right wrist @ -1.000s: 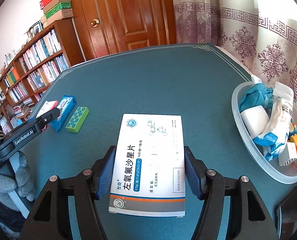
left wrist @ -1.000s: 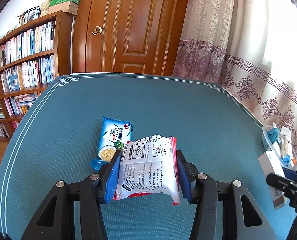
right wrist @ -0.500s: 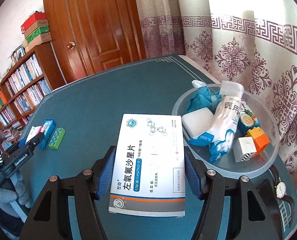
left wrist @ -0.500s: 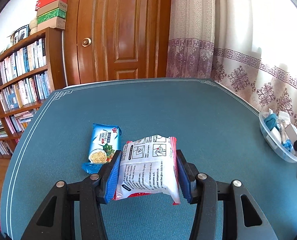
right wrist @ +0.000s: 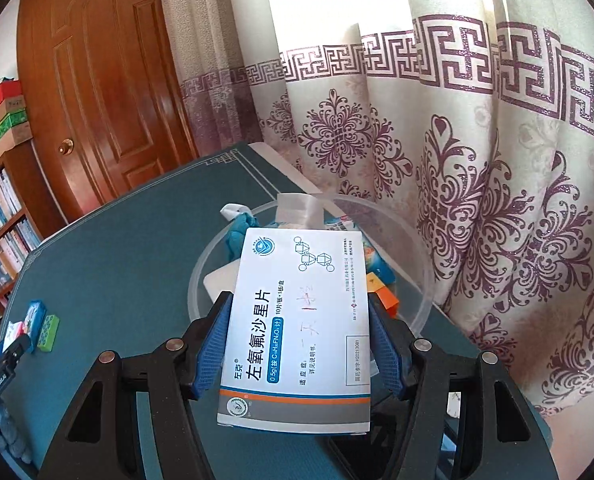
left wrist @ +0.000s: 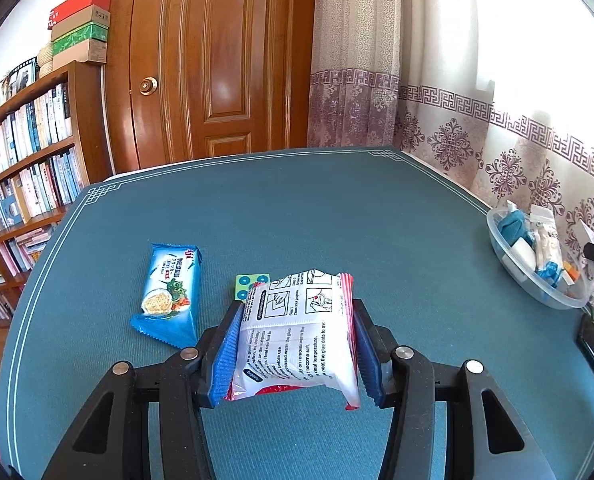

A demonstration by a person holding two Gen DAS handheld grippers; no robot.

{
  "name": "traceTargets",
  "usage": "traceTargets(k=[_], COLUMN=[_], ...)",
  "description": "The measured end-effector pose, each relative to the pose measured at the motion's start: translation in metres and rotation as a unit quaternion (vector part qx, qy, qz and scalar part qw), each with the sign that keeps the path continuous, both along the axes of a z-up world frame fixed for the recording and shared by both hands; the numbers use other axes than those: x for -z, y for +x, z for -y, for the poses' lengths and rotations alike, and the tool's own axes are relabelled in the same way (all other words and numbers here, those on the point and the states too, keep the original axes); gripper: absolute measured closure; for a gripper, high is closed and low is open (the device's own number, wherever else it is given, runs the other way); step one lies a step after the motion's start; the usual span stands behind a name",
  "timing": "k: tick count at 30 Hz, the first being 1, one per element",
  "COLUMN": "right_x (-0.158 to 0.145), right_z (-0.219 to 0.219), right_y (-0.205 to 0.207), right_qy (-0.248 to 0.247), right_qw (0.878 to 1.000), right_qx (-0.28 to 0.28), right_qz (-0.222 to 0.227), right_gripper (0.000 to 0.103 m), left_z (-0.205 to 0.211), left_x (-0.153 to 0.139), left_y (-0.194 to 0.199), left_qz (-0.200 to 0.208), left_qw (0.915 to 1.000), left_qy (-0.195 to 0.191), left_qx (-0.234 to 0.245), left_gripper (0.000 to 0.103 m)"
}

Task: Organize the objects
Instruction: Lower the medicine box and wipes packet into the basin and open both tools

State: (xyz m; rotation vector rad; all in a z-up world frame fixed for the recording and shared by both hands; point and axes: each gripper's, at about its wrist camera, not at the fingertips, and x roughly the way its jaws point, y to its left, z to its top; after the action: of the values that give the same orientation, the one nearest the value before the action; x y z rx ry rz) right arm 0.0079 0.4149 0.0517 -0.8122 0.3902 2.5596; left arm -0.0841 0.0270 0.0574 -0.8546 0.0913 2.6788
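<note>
Teal table point(left wrist: 337, 208); medicine box point(right wrist: 297, 320) over bowl point(right wrist: 417, 300)

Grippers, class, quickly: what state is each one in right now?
Left gripper: shut on the white sachet.
Right gripper: shut on the medicine box.

Teal table point(left wrist: 337, 216), blue cracker packet point(left wrist: 169, 292), white medicine box point(right wrist: 301, 320), purple-patterned cream curtain point(right wrist: 477, 184).

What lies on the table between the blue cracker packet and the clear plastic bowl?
In the left wrist view, between the blue cracker packet and the clear plastic bowl lies a small green block; the rest is bare tablecloth.
</note>
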Motion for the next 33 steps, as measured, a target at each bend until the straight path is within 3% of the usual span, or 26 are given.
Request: traceTargets(k=[6, 18, 33], right_x=[0.013, 0.029, 0.027], right_z=[-0.026, -0.058, -0.065], right_y=[-0.016, -0.056, -0.044], right_qy=[0.011, 0.0, -0.038], right_qw=[0.999, 0.998, 0.999], right_qx=[0.028, 0.04, 0.027], right_qz=[0.022, 0.042, 0.022], right_gripper=[0.038, 0.038, 0.034], left_z=[-0.007, -0.021, -0.047], left_x=[-0.005, -0.006, -0.005], left_y=[0.009, 0.016, 0.02], left_qz=[0.008, 0.011, 0.018], left_qw=[0.9997, 0.9996, 0.9991], left_qy=[0.019, 0.015, 0.005], left_qx=[0.013, 0.021, 0.039], left_gripper=[0.049, 0.049, 0.049])
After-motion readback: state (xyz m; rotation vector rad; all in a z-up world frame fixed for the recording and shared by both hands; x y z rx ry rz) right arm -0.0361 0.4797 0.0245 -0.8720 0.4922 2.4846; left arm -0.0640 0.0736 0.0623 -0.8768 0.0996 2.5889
